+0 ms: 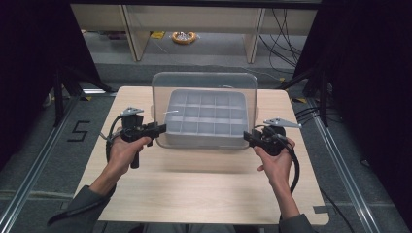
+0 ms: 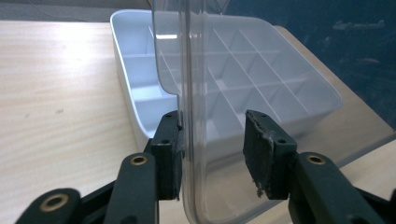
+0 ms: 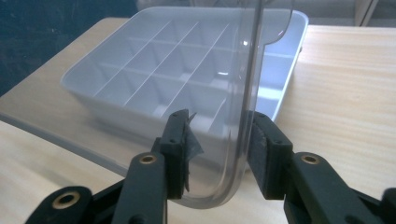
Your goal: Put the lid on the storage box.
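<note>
A grey compartment tray (image 1: 206, 114) sits at the back middle of the wooden table (image 1: 194, 194). Its clear plastic lid (image 1: 204, 82) stands nearly upright over the tray's near side. My left gripper (image 1: 159, 130) is at the lid's left lower corner. In the left gripper view the lid (image 2: 191, 70) edge runs between the gripper's (image 2: 212, 149) jaws, against the left pad, with a gap to the right pad. My right gripper (image 1: 248, 137) is at the lid's right lower corner. There the lid (image 3: 247, 93) edge lies against the right pad of the gripper (image 3: 217, 149), apart from the left pad. The tray (image 2: 135, 93) (image 3: 93, 109) compartments look empty.
The person's forearms come in from the table's near edge, with bare wood between them. Beyond the table's far edge are shelf legs, cables and a yellow roll (image 1: 183, 37) on the floor. Black curtains flank both sides.
</note>
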